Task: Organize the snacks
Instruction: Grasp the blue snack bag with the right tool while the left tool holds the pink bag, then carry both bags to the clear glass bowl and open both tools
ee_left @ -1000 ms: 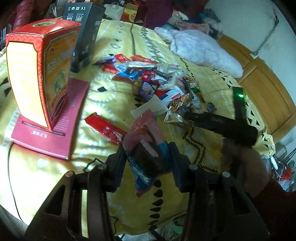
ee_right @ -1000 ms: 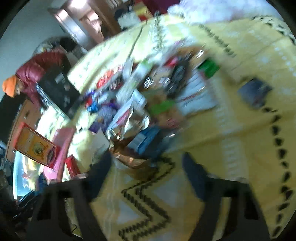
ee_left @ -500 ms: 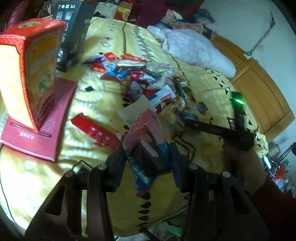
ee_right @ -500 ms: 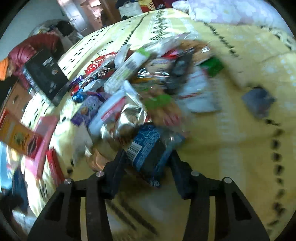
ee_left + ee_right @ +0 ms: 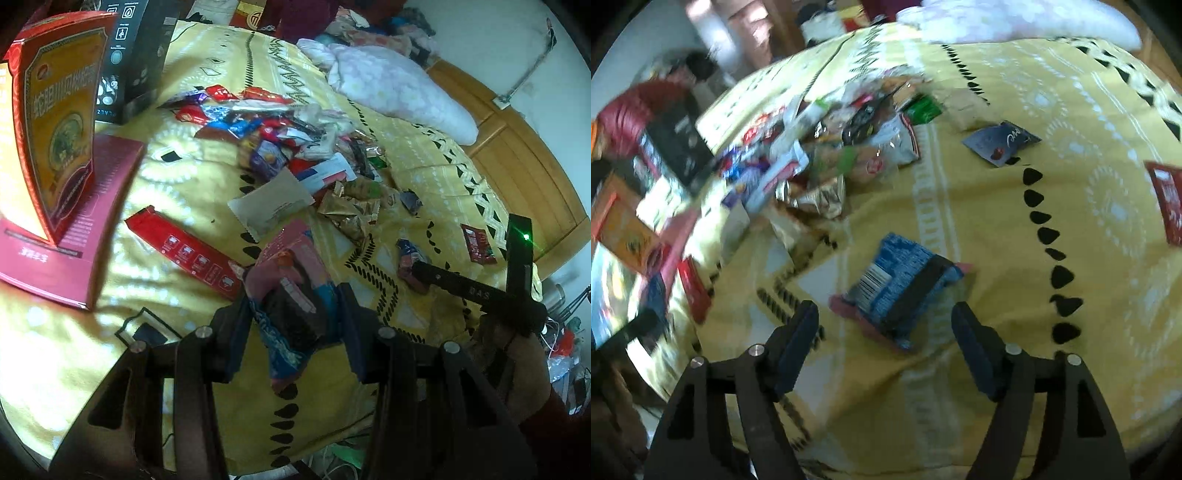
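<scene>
My left gripper (image 5: 293, 317) is shut on a pink and blue snack packet (image 5: 291, 291), held above the yellow bedspread (image 5: 155, 206). My right gripper (image 5: 884, 332) is open just above the bedspread (image 5: 1089, 206); a blue snack packet (image 5: 905, 280) lies flat between and just ahead of its fingers, apart from them. The same gripper shows in the left wrist view (image 5: 476, 291) at the right. A heap of mixed snack packets (image 5: 295, 147) lies in the middle of the bed and also shows in the right wrist view (image 5: 827, 155).
A red and gold box (image 5: 55, 122) stands on a flat maroon box (image 5: 74, 229) at the left, a black box (image 5: 133, 62) behind it. A long red packet (image 5: 184, 251) lies near. Loose packets (image 5: 1001, 142), (image 5: 1167, 199) lie right. A white pillow (image 5: 399, 88) and wooden headboard (image 5: 517, 155) stand behind.
My right gripper held the blue packet half a second ago; now it is open and the packet lies on the bedspread away from the heap. My left gripper keeps its packet.
</scene>
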`<act>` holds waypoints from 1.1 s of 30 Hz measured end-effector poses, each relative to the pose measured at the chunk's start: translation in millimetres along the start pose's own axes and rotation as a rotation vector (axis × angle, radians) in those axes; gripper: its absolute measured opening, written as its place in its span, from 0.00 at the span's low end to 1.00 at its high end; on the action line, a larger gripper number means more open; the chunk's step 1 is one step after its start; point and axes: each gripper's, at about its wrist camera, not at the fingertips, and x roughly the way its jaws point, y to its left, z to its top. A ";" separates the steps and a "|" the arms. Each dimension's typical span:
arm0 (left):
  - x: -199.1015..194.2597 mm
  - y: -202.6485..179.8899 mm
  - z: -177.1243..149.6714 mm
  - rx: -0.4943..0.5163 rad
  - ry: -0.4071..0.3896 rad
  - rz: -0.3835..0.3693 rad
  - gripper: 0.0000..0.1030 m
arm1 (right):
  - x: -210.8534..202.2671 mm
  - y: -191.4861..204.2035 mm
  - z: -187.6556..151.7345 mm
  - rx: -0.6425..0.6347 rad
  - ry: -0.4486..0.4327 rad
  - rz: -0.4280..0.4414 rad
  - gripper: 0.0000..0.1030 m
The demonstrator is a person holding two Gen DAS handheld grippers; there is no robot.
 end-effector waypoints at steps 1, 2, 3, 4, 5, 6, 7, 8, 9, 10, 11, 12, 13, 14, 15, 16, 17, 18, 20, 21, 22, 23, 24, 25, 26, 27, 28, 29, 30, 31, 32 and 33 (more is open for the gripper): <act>0.8 -0.5 0.2 0.000 0.002 0.004 0.44 | 5.4 1.0 2.2 0.033 0.014 0.009 0.75; 1.1 -1.2 0.1 0.000 0.003 0.007 0.44 | 10.1 0.8 3.6 0.072 0.023 0.020 0.75; 1.2 -2.8 0.0 0.003 0.003 0.008 0.44 | 13.7 0.7 4.8 0.098 0.020 0.018 0.75; 0.9 -4.6 -0.4 0.008 0.002 0.010 0.44 | 16.8 1.2 6.2 0.110 0.011 0.011 0.75; 0.6 -6.8 -0.7 0.018 0.001 0.013 0.44 | 18.9 2.4 7.4 0.108 0.007 0.004 0.72; 1.0 -8.4 -0.3 0.023 0.001 0.014 0.44 | 21.9 4.6 9.0 0.093 0.002 -0.003 0.69; 0.8 -9.8 0.3 0.028 0.001 0.013 0.44 | 24.9 7.7 10.1 0.061 -0.003 -0.013 0.59; 0.3 -10.5 0.9 0.029 -0.001 0.012 0.44 | 27.3 9.2 10.1 0.034 -0.003 -0.019 0.57; -2.0 -11.5 1.8 0.035 -0.010 0.017 0.44 | 27.5 9.0 9.5 0.021 -0.005 -0.015 0.56; -3.7 -13.4 2.6 0.042 -0.019 0.026 0.44 | 25.3 8.7 8.2 -0.001 -0.013 -0.016 0.52; -5.8 -14.9 3.4 0.053 -0.028 0.037 0.44 | 22.4 8.4 7.0 -0.019 -0.021 -0.018 0.46; -8.8 -16.8 4.5 0.069 -0.040 0.051 0.44 | 17.5 7.9 6.5 -0.029 -0.032 -0.008 0.46; -10.5 -18.1 6.0 0.079 -0.047 0.060 0.44 | 12.3 8.4 6.0 -0.038 -0.045 0.001 0.46; -12.8 -18.6 7.7 0.086 -0.054 0.062 0.44 | 6.9 10.1 6.6 -0.051 -0.060 0.003 0.45; -15.5 -19.2 9.4 0.089 -0.062 0.062 0.44 | 0.1 13.1 7.5 -0.072 -0.078 0.003 0.45; -19.1 -19.9 11.6 0.094 -0.074 0.064 0.44 | -6.9 17.0 8.8 -0.092 -0.096 0.007 0.45; -22.5 -20.7 13.1 0.100 -0.086 0.069 0.44 | -12.7 20.3 10.5 -0.104 -0.111 0.016 0.45; -28.3 -21.7 15.8 0.110 -0.105 0.078 0.44 | -20.3 24.9 13.1 -0.114 -0.127 0.030 0.45; -39.0 -22.4 21.8 0.122 -0.137 0.095 0.44 | -31.6 33.5 18.4 -0.131 -0.156 0.042 0.45; -46.8 -22.1 25.8 0.128 -0.161 0.105 0.44 | -38.2 38.8 21.7 -0.142 -0.171 0.050 0.45; -53.4 -22.0 29.7 0.132 -0.180 0.117 0.44 | -46.6 46.7 26.7 -0.159 -0.191 0.060 0.45; -60.8 -21.2 33.3 0.137 -0.201 0.134 0.44 | -54.1 54.5 31.0 -0.176 -0.210 0.067 0.45; -72.5 -18.7 39.0 0.139 -0.232 0.159 0.44 | -62.1 64.1 36.3 -0.195 -0.229 0.081 0.45; -80.6 -16.5 42.8 0.137 -0.252 0.178 0.44 | -67.3 72.5 41.5 -0.210 -0.242 0.090 0.45; -90.2 -12.7 47.2 0.133 -0.275 0.200 0.44 | -74.6 83.4 47.7 -0.229 -0.260 0.105 0.45; -104.2 -6.8 53.3 0.126 -0.305 0.236 0.44 | -80.6 91.9 52.9 -0.242 -0.276 0.120 0.45; -115.1 -1.3 57.1 0.118 -0.326 0.266 0.44 | -88.3 103.5 60.0 -0.258 -0.295 0.142 0.45; -128.1 5.7 61.1 0.103 -0.350 0.294 0.44 | -95.8 117.8 67.6 -0.280 -0.314 0.165 0.45; -143.6 14.6 65.6 0.083 -0.377 0.327 0.44 | -100.7 129.8 72.9 -0.296 -0.326 0.186 0.45; -155.5 21.9 68.0 0.068 -0.398 0.358 0.44 | -108.1 148.4 80.8 -0.323 -0.342 0.219 0.45; -167.3 29.8 70.8 0.051 -0.417 0.387 0.44 | -113.8 164.7 86.4 -0.345 -0.354 0.248 0.45; -180.0 38.6 73.1 0.031 -0.435 0.420 0.44 | -118.2 179.0 90.6 -0.364 -0.363 0.274 0.45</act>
